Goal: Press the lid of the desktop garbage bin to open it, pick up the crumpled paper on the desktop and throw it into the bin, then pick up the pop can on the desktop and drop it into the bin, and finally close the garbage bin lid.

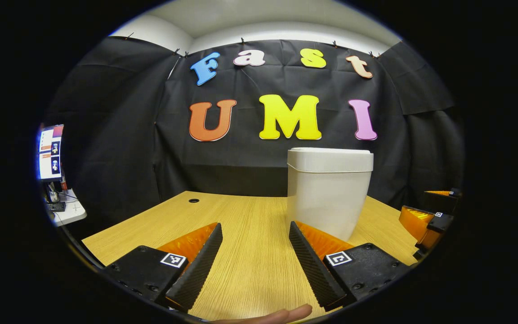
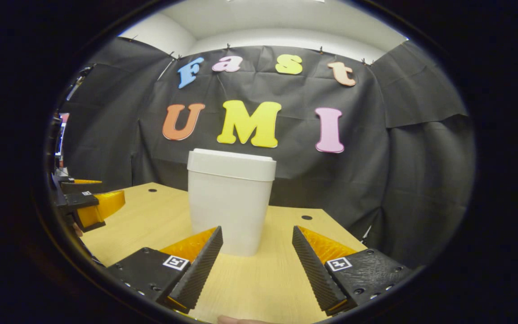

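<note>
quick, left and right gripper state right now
Left gripper: open, holding nothing.
Right gripper: open, holding nothing.

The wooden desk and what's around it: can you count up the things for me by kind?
Bins: 1, a white bin with its lid shut, standing on the desk.
Grippers: 2, the left gripper and the right gripper, both open and empty.
Desks: 1.
Cable holes in the desk: 3.
Total: 7.
</note>
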`<state>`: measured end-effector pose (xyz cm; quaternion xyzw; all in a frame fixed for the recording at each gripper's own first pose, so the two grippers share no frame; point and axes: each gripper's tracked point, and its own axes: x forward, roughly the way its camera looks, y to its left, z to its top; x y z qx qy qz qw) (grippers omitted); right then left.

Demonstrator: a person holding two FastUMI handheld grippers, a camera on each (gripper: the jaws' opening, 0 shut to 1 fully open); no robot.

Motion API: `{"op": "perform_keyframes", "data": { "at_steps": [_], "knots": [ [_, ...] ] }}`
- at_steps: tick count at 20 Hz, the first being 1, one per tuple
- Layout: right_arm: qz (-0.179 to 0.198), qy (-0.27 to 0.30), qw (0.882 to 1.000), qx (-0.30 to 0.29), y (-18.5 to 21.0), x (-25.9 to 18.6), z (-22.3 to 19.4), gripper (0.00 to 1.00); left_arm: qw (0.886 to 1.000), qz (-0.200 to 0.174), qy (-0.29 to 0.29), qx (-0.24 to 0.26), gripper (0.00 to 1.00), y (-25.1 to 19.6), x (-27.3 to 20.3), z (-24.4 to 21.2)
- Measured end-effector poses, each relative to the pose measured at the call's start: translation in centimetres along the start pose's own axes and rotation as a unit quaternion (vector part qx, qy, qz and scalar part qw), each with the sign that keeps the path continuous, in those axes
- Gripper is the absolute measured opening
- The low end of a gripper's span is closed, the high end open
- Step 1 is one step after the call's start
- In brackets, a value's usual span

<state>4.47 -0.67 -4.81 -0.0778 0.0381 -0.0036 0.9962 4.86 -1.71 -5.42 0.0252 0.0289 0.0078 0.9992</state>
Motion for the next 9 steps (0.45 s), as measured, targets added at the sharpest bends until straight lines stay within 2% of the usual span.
{"op": "perform_keyframes", "data": {
  "at_steps": [9],
  "knots": [
    [-0.002,-0.002,1.000,0.001,-0.39,-0.03,0.20,0.95,1.000,0.001,-0.004,0.010,0.96,-0.58,-0.17,0.09]
  ]
}}
